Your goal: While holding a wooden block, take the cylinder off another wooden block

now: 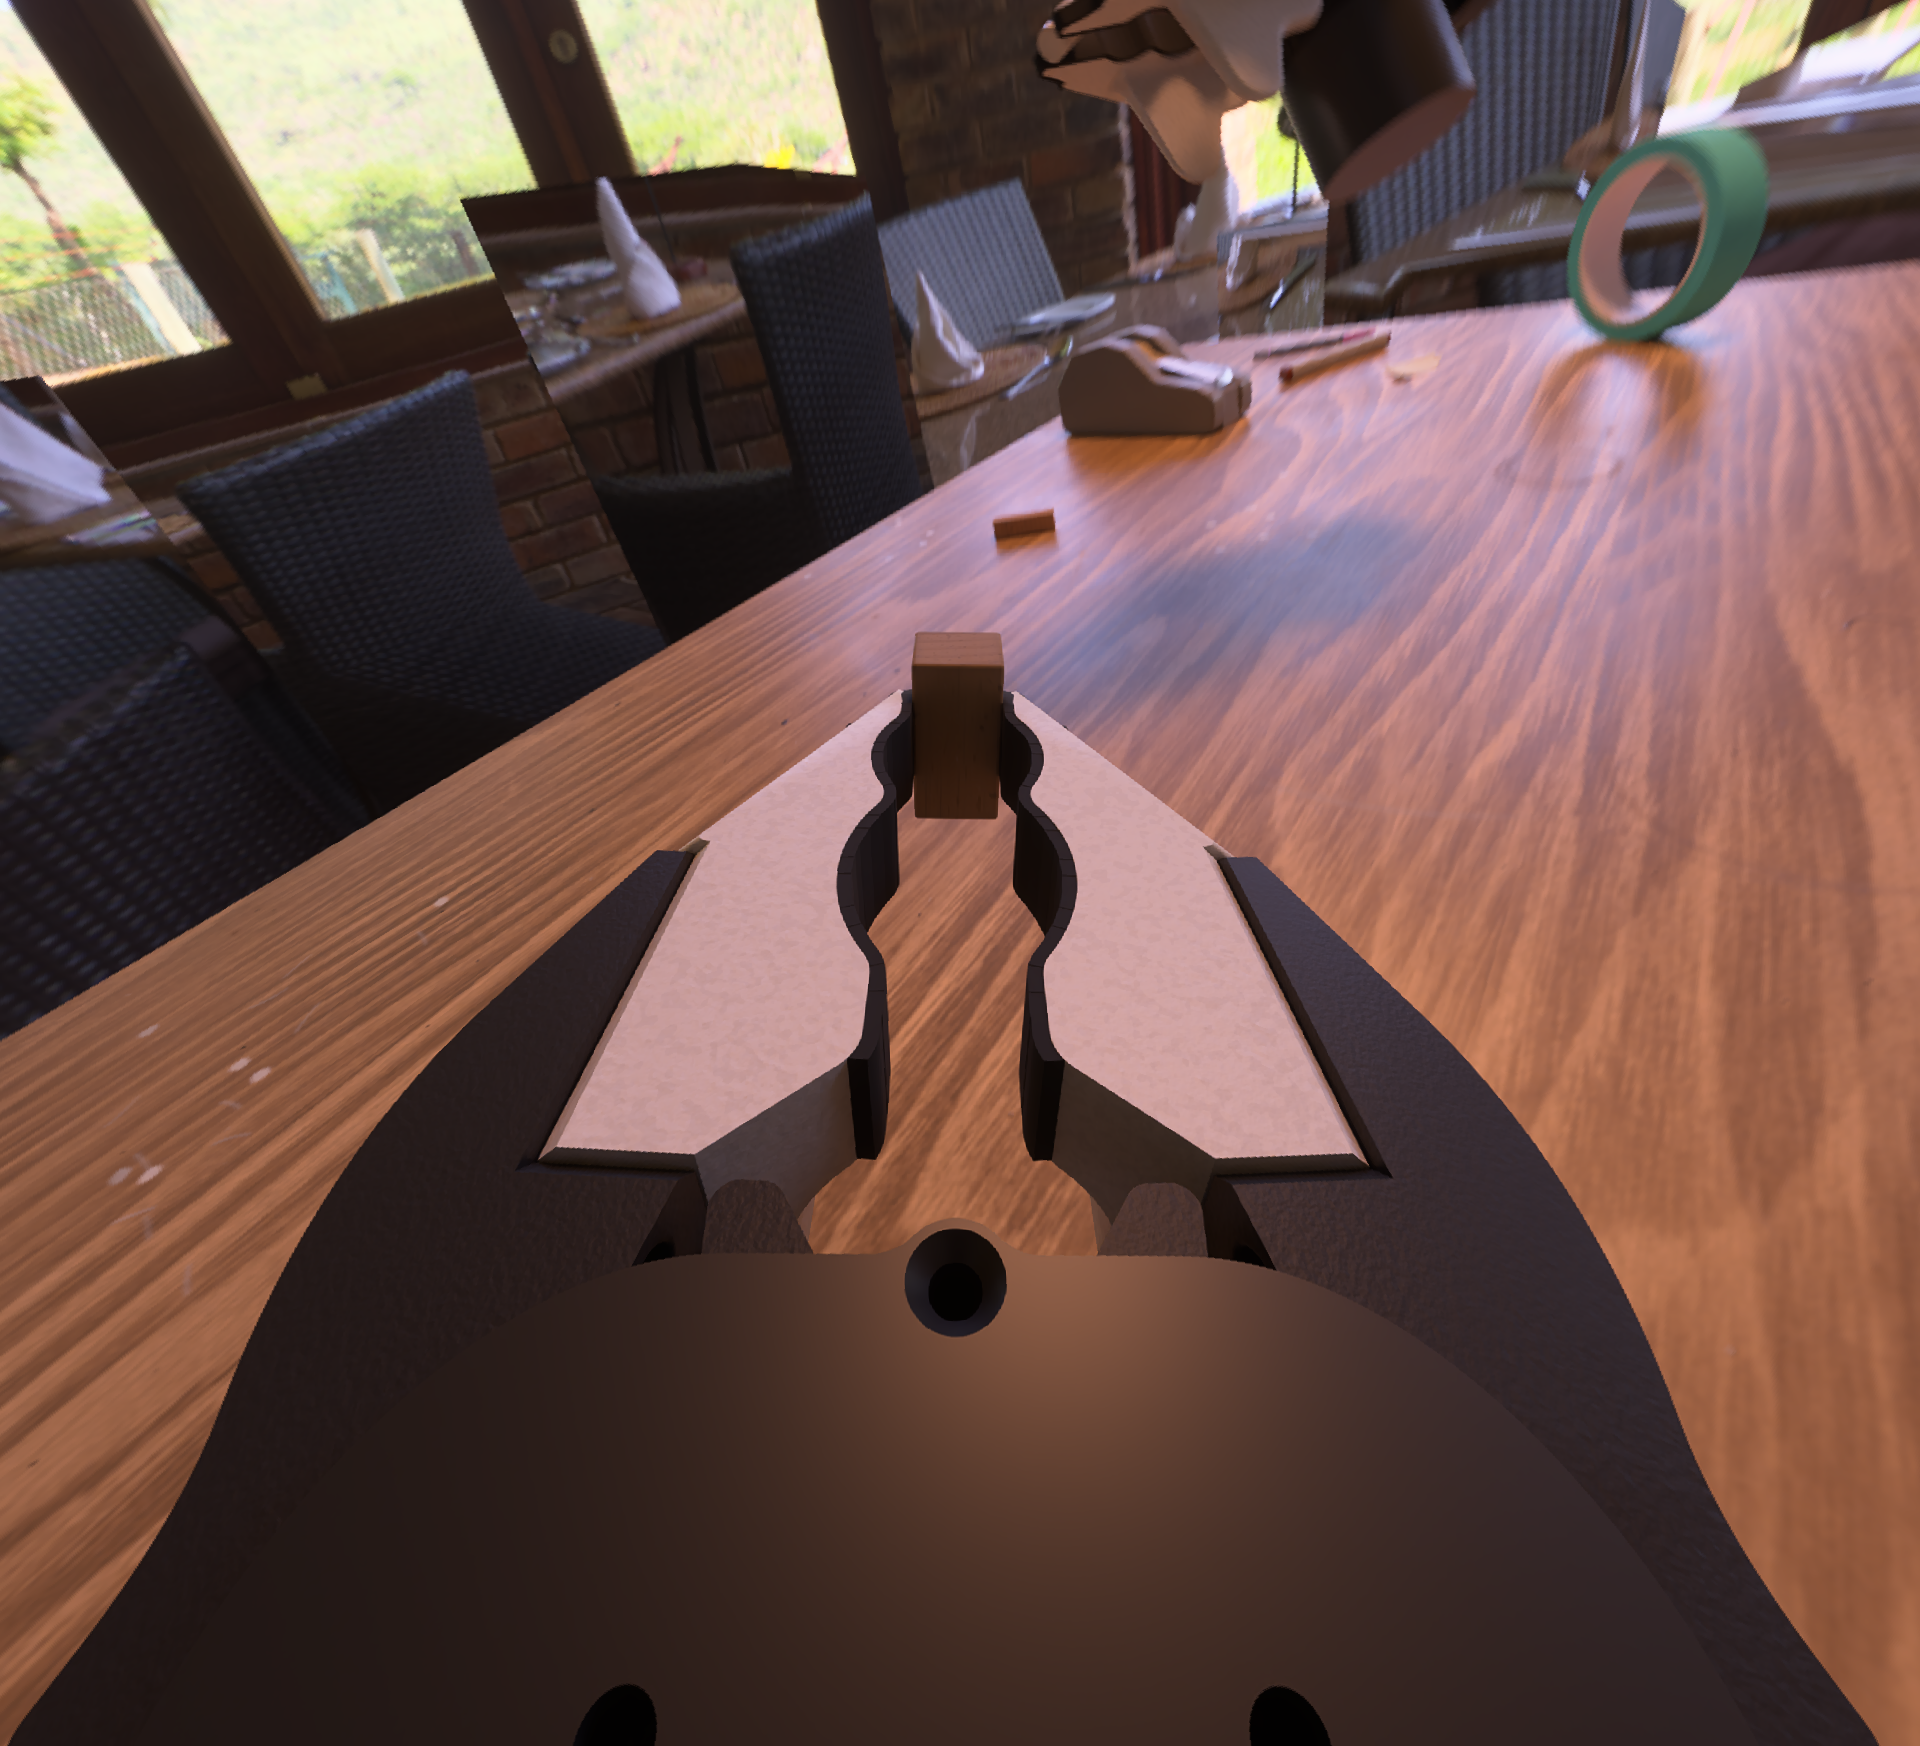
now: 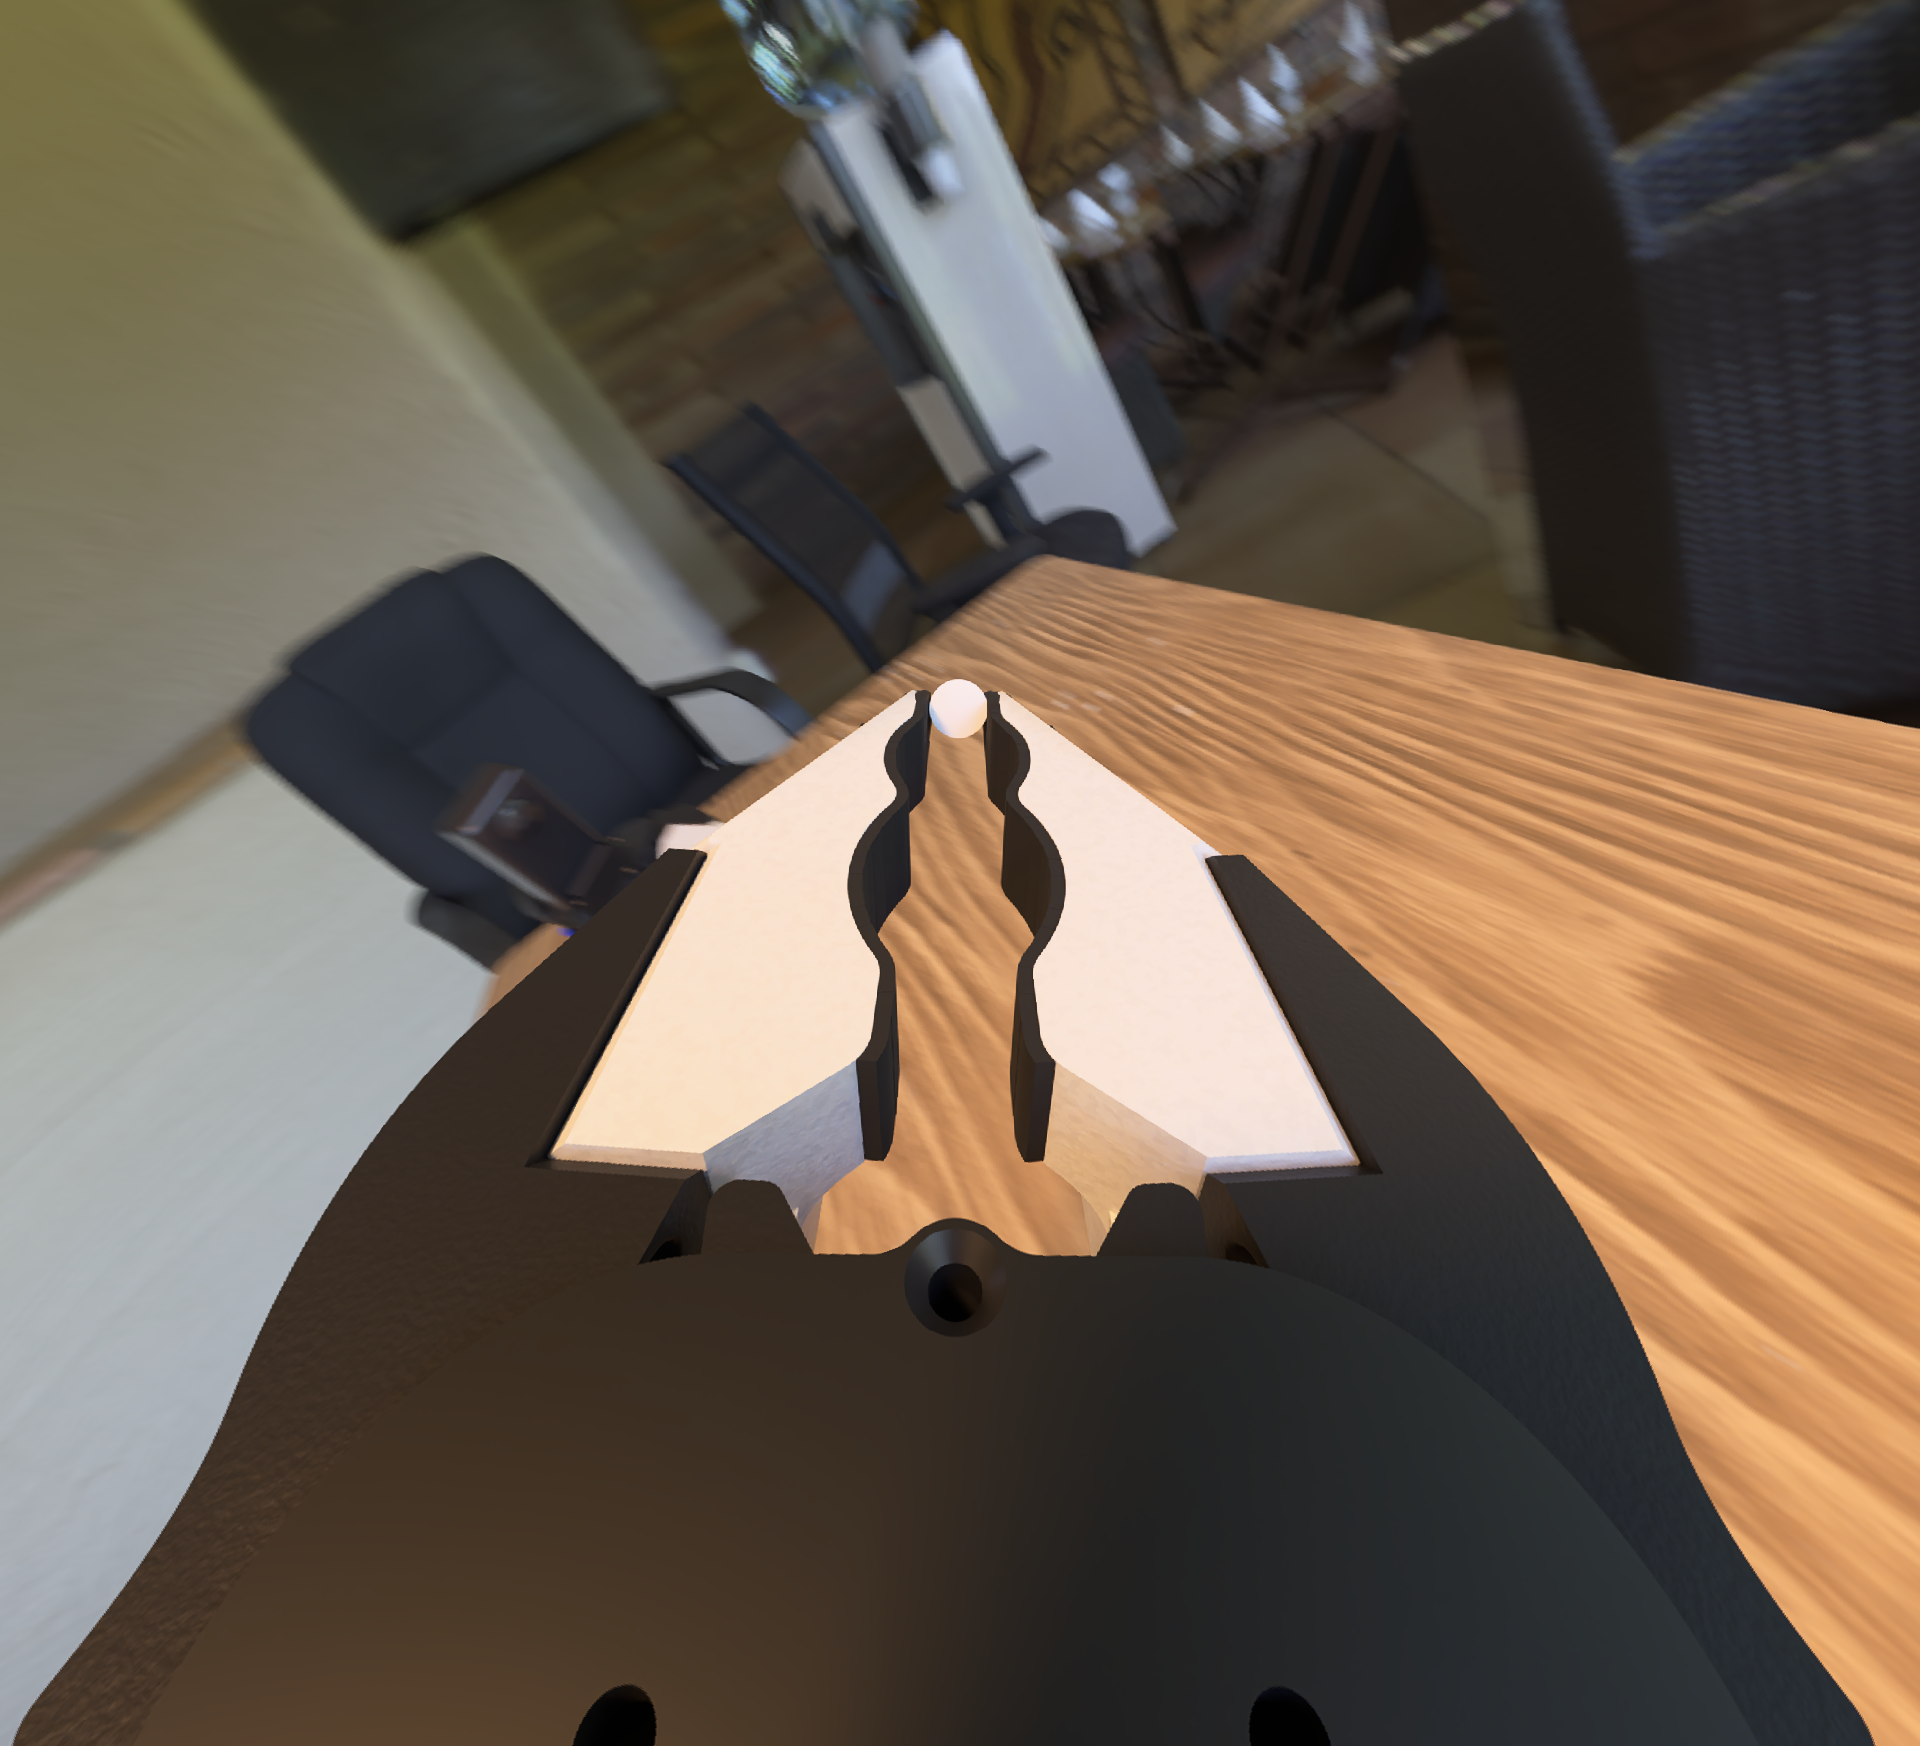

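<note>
In the left wrist view my left gripper (image 1: pixel 957 730) is shut on a small upright wooden block (image 1: pixel 956 740), held between its fingertips just above the wooden table (image 1: pixel 1455 761). A second small wooden block (image 1: pixel 1023 525) lies flat on the table farther off, with nothing on it. The right gripper (image 1: pixel 1049 49) hangs high above the table at the top of that view. In the right wrist view my right gripper (image 2: pixel 957 709) is shut on a small white cylinder (image 2: pixel 957 707), seen end-on between its fingertips, above the table (image 2: pixel 1455 969) near its corner.
A grey tape dispenser (image 1: pixel 1151 387), a green roll of tape (image 1: pixel 1668 231) standing on edge and pencils (image 1: pixel 1335 356) sit at the far end of the table. Dark wicker chairs (image 1: pixel 395 574) line the left edge. An office chair (image 2: pixel 457 720) stands past the table corner.
</note>
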Controlling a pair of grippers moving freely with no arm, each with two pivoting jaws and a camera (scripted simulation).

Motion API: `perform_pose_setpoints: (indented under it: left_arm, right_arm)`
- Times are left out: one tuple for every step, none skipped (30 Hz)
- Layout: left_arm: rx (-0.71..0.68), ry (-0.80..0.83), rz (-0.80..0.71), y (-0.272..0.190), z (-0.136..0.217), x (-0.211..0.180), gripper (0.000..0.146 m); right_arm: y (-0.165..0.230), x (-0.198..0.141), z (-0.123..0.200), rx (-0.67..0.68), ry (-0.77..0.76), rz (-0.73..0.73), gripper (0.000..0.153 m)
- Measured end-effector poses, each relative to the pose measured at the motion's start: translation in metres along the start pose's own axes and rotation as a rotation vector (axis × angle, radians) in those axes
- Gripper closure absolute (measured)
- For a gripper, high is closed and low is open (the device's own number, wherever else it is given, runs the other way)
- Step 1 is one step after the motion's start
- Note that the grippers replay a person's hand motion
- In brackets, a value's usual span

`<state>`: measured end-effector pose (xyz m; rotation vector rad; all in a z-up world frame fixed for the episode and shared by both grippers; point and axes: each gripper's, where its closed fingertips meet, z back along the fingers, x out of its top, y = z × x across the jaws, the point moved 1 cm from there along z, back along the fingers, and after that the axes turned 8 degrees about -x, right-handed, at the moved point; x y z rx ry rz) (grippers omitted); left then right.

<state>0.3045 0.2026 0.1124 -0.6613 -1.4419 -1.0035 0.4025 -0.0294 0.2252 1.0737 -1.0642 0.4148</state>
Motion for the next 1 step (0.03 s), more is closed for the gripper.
perform_pose_setpoints:
  left_arm:
    - [-0.002,-0.024,0.018,0.0002,0.0011,0.0036,0.131]
  right_arm:
    - [0.0137,-0.0006,0.0008,0.057,-0.031,-0.019,0.143]
